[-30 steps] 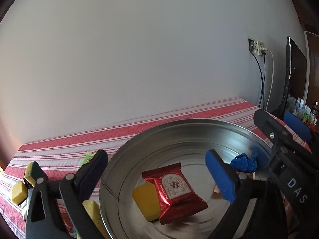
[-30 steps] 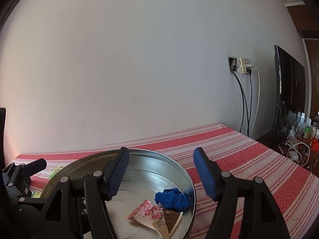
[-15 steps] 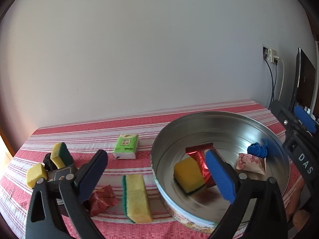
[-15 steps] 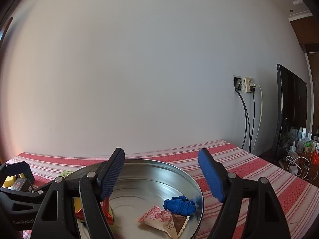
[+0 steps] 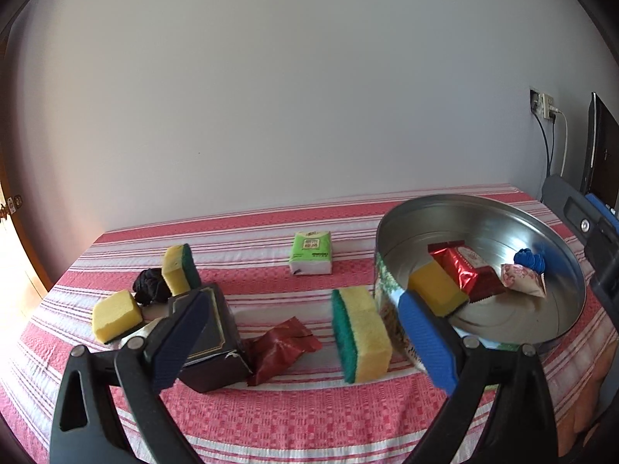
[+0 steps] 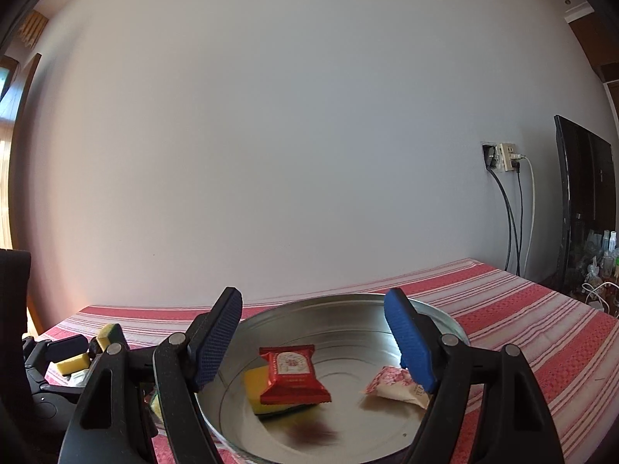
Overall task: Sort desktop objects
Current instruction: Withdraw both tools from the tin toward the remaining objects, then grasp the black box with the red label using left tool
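Desk (image 5: 309,417) under the red-and-white striped cloth is where most of your loose stuff sits. Your left tool (image 5: 305,342) has its blue pads spread wide with nothing between them. Straight ahead of it, between the pads, lie a crumpled dark red foil wrapper (image 5: 284,350) and a yellow sponge block with a green scouring side (image 5: 361,332). That sponge sits just beside the round shiny metal tin (image 5: 483,208), which is off past the right pad. The left pad overlaps a dark box with gold edging (image 5: 214,342). Further out on that side are another yellow-and-green sponge (image 5: 180,268) standing on edge, a black crumpled lump (image 5: 149,286) touching it, and a plain yellow sponge piece (image 5: 116,315). A green tissue pack (image 5: 311,257) lies farther ahead, on its own.

Your right tool (image 6: 313,342) is also wide apart and holding nothing; its pads have just been spreading a bit more. It hovers at the tin's near rim, with the tin's contents dead ahead. Inside the tin, seen from that tool, a red foil snack packet (image 6: 292,373) leans on a yellow sponge (image 6: 255,384), and a pale pink flowered sachet (image 6: 392,382) lies just under the right pad. The left view also shows a small blue bunched thing (image 5: 530,259) touching the sachet's far side.
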{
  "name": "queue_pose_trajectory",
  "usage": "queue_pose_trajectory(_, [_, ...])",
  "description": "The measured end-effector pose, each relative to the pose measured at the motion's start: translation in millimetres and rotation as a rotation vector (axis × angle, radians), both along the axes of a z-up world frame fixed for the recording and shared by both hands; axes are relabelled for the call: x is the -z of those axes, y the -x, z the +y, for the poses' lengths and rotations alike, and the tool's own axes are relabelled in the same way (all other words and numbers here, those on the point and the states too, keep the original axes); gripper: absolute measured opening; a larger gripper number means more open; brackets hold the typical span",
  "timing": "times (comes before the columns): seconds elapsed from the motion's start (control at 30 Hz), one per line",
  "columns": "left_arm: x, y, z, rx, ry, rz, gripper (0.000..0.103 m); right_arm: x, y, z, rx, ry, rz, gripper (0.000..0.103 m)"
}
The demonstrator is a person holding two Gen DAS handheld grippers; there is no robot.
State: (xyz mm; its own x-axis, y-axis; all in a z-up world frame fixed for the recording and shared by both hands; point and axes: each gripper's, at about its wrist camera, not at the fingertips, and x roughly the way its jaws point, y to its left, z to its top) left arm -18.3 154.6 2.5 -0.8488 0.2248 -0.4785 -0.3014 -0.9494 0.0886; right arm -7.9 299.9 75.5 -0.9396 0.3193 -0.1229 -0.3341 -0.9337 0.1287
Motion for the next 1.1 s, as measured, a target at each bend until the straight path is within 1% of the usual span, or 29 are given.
queue_pose_trajectory(0.1, [3,1,-19,-0.03,-0.009,-0.02,0.1,1,2,-16,-0.044,0.003,-0.024,0.078])
queue_pose_trajectory(0.23, [9,6,-52,-0.087,-0.039,-0.062,0.1,3,6,-39,-0.112,-0.003,-0.058,0.078])
queue_pose_trajectory(0.4, [21,11,-91,-0.172,-0.029,-0.092,0.1,9,16,-72,-0.202,-0.023,-0.11,0.078])
queue_pose_trajectory(0.5, [28,15,-113,-0.226,-0.026,-0.112,0.1,13,25,-90,-0.251,-0.022,-0.151,0.078])
queue_pose_trajectory(0.63, [35,20,-138,-0.274,-0.052,-0.146,0.1,20,37,-114,-0.318,-0.026,-0.211,0.078])
queue_pose_trajectory(0.83, [38,27,-157,-0.297,-0.101,-0.165,0.1,29,61,-137,-0.38,-0.051,-0.324,0.078])
queue_pose_trajectory(0.87, [37,28,-158,-0.29,-0.114,-0.17,0.1,29,65,-138,-0.384,-0.042,-0.338,0.077])
queue_pose_trajectory(0.93, [35,30,-156,-0.258,-0.135,-0.177,0.1,31,67,-133,-0.368,-0.002,-0.349,0.077])
queue_pose_trajectory(1.0, [33,33,-151,-0.228,-0.14,-0.176,0.1,34,67,-127,-0.372,0.037,-0.364,0.077])
queue_pose_trajectory(1.07, [30,41,-141,-0.194,-0.146,-0.183,0.1,36,60,-123,-0.373,0.053,-0.377,0.076])
queue_pose_trajectory(1.1, [28,45,-136,-0.175,-0.153,-0.189,0.1,39,57,-122,-0.37,0.051,-0.385,0.074])
